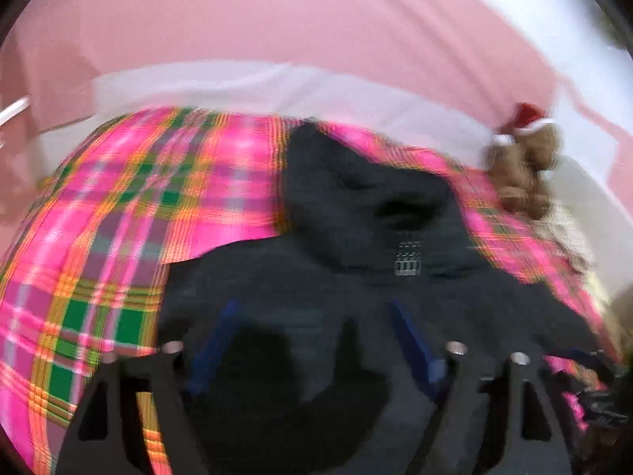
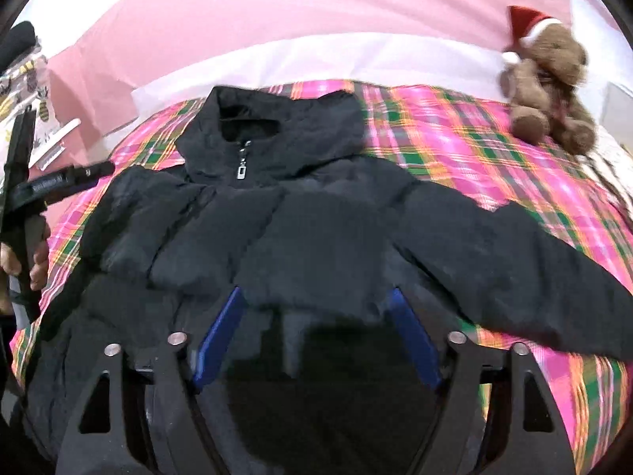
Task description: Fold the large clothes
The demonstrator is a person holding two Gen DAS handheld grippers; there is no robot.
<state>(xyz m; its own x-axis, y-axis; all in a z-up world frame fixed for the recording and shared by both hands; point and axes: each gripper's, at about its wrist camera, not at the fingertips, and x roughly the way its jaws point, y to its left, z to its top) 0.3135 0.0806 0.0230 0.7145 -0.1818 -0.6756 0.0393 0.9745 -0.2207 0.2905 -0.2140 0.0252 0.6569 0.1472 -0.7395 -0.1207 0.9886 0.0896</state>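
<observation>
Right gripper [image 2: 316, 312] apparently open above black jacket [image 2: 300, 221], plaid blanket [image 2: 474, 134]

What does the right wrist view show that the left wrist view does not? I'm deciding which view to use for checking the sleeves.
Only the right wrist view shows the jacket's zipper pull, its outstretched sleeve, and the person's hand holding the left gripper's body.
Only the left wrist view shows a small pale printed mark on the jacket.
Both show the black jacket on the pink plaid cover, the teddy bear in a red hat, and open blue-padded jaws.
</observation>
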